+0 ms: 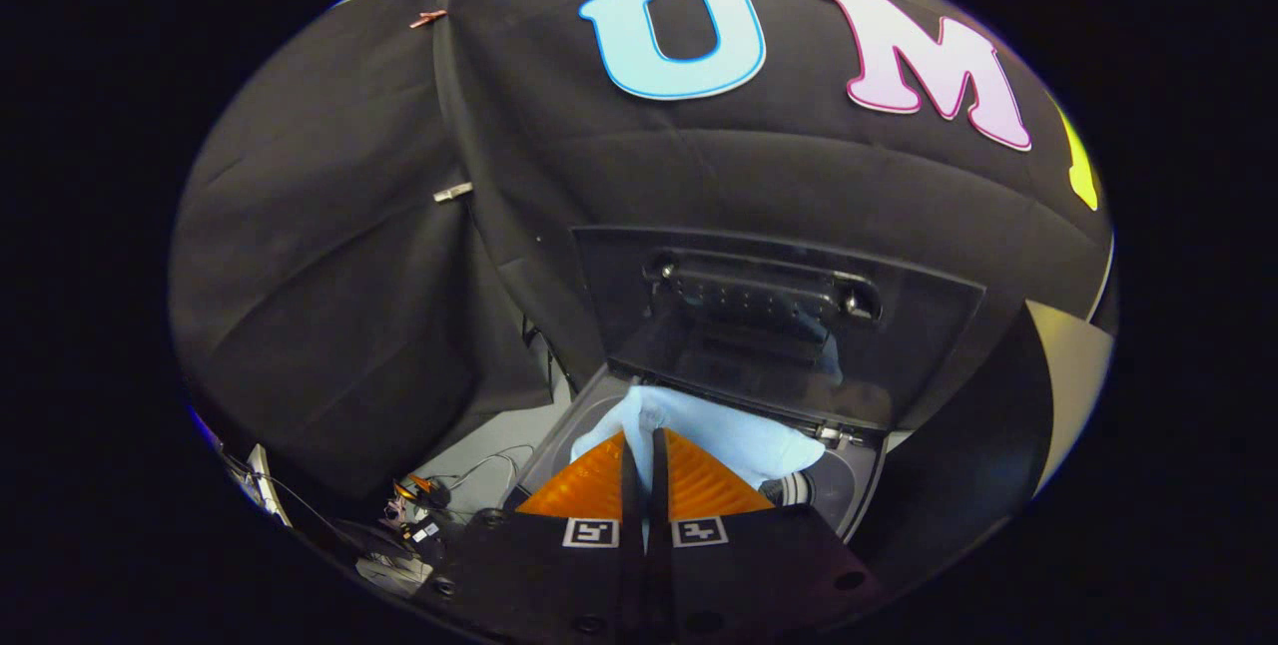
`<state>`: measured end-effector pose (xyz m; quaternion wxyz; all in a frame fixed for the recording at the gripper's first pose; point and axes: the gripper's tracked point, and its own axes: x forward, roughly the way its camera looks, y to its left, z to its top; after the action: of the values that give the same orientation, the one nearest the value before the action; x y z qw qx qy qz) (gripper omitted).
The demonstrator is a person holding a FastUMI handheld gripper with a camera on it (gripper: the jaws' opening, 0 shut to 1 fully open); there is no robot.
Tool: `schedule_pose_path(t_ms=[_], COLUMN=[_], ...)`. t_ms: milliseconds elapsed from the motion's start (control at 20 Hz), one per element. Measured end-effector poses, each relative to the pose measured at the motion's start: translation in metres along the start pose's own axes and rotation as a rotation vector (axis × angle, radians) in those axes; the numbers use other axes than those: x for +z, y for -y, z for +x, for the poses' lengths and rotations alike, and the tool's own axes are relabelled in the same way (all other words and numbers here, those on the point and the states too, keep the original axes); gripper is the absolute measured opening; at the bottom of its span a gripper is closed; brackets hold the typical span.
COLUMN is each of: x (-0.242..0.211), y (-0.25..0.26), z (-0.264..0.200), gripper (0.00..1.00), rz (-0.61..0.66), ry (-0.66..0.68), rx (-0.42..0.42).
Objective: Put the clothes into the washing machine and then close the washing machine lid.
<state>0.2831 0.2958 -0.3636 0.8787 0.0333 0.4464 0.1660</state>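
Note:
My gripper (644, 445) is shut on a pale blue cloth (729, 435), with both fingers pinching a fold of it. The cloth hangs over the open top of the grey washing machine (859, 495), just ahead of and below the fingers. The machine's dark lid (769, 325) stands raised beyond the cloth, leaning back against the booth wall. A dark handle (764, 288) runs across the lid's upper part. The drum under the cloth is mostly hidden.
Black cloth walls close in behind and to the left of the machine. Cables and small gear (419, 515) lie on the floor to the machine's left. A pale panel (1073, 375) stands to the right.

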Motion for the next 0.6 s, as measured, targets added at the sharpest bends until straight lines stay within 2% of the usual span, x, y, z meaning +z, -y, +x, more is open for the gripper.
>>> schedule_pose_path(t_ms=[200, 400, 500, 600], x=[-0.019, -0.017, -0.015, -0.014], y=[0.017, 0.031, 0.033, 0.035], z=[0.022, 0.037, 0.022, 0.019], gripper=[0.05, 0.68, 0.99, 0.99], rz=[0.011, 0.011, 0.009, 0.013], ry=[-0.053, -0.053, -0.043, -0.039], rx=[-0.025, -0.053, -0.058, -0.060])
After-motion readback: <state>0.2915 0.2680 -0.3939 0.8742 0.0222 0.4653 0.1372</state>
